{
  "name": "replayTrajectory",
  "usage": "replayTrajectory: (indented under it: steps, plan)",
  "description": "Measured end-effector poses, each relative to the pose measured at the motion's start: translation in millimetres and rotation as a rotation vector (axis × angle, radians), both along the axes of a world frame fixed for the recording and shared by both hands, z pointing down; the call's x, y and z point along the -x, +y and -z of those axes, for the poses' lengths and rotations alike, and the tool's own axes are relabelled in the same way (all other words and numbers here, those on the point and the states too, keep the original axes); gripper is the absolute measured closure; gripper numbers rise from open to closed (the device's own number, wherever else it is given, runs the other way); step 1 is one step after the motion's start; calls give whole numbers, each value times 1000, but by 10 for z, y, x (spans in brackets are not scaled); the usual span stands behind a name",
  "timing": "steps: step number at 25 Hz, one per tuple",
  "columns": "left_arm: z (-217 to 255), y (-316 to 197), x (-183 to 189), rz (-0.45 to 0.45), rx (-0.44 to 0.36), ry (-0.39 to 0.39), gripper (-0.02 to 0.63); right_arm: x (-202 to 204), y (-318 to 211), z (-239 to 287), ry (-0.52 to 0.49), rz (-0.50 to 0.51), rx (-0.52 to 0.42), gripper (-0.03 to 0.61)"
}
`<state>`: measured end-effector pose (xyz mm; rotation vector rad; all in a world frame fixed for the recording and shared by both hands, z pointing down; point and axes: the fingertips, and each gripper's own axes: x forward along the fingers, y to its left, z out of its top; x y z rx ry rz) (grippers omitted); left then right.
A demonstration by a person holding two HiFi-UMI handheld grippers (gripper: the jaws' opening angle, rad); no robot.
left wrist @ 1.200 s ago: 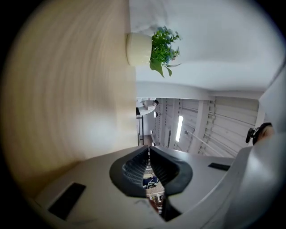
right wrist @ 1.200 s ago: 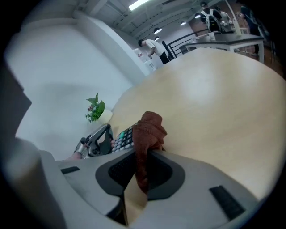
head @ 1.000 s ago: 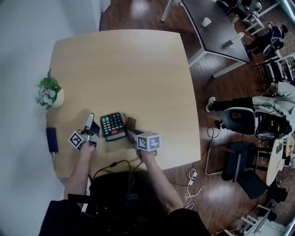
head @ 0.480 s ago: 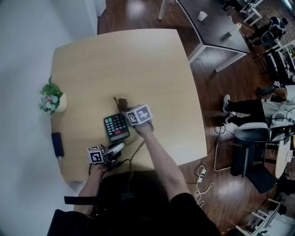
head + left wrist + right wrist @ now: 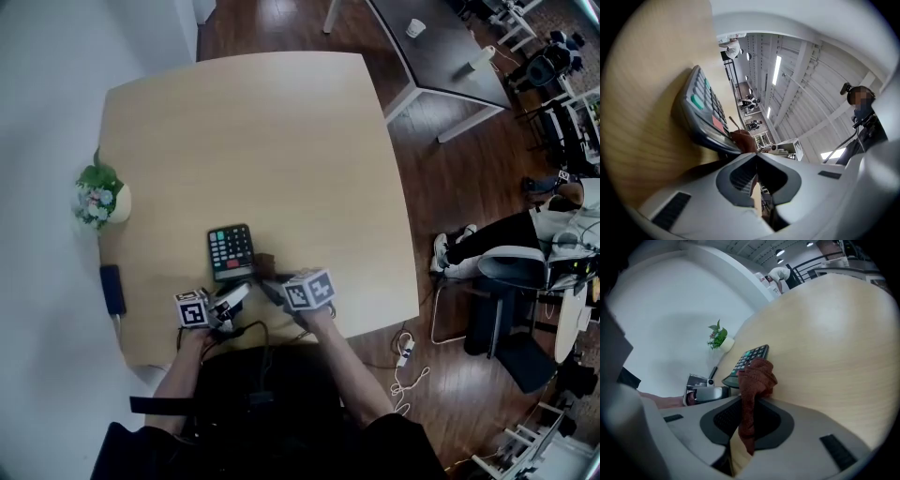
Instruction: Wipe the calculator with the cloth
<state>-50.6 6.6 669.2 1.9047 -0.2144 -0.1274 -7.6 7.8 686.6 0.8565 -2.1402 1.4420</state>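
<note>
Wooden flooring (image 5: 450, 187) surrounds a pale wood counter (image 5: 281, 122) with rounded corners, which fills most of the head view. A dark table (image 5: 441, 56) carrying a white cup (image 5: 415, 28) stands beyond the counter's far right corner, and an office chair (image 5: 511, 272) stands well apart to the right. Both claws are positioned over the near edge of the counter, each bearing its marker cube. The left claw (image 5: 242, 292) lies roughly level with its tips just beside the near edge of the calculator (image 5: 230, 251); its jaws are fully closed with nothing between them. The right claw (image 5: 270, 281) tilts downward from the right, jaws clamped on the cloth (image 5: 757, 376) (a small rust-brown piece, bunched above the jaw tips). The calculator lies flat, keys up, left of centre near the counter's front edge. The cloth hangs at the near right corner of the calculator; whether it touches the casing cannot be told. A potted plant (image 5: 98, 199) stands at the counter's left edge, and a small dark oblong object (image 5: 111, 289) lies near it, closer to the front.
</note>
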Motion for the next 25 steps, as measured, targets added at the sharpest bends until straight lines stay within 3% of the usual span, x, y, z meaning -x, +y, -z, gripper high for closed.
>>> replayTrajectory:
  steps: [6,9,14,20,22,25]
  plan:
    - [130,-32,158,32,-55,-8,615,-275,-1264,169,104,-117,-238,515]
    - [169,-45,148,39,-61,-6,617,-135,-1669,72,133,-78,-261,515]
    - [143,-27,130,24,-53,-21,617,72,-1294,-65,128,1,-170,515]
    - [168,-62,157,35,-53,-3,617,99,-174,109,54,25,-35,515]
    - [171,-87,169,41,-54,6,617,1,-153,139,62,15,-50,515]
    - [150,-93,192,45,-55,2,617,-200,-718,116,108,-69,-151,515]
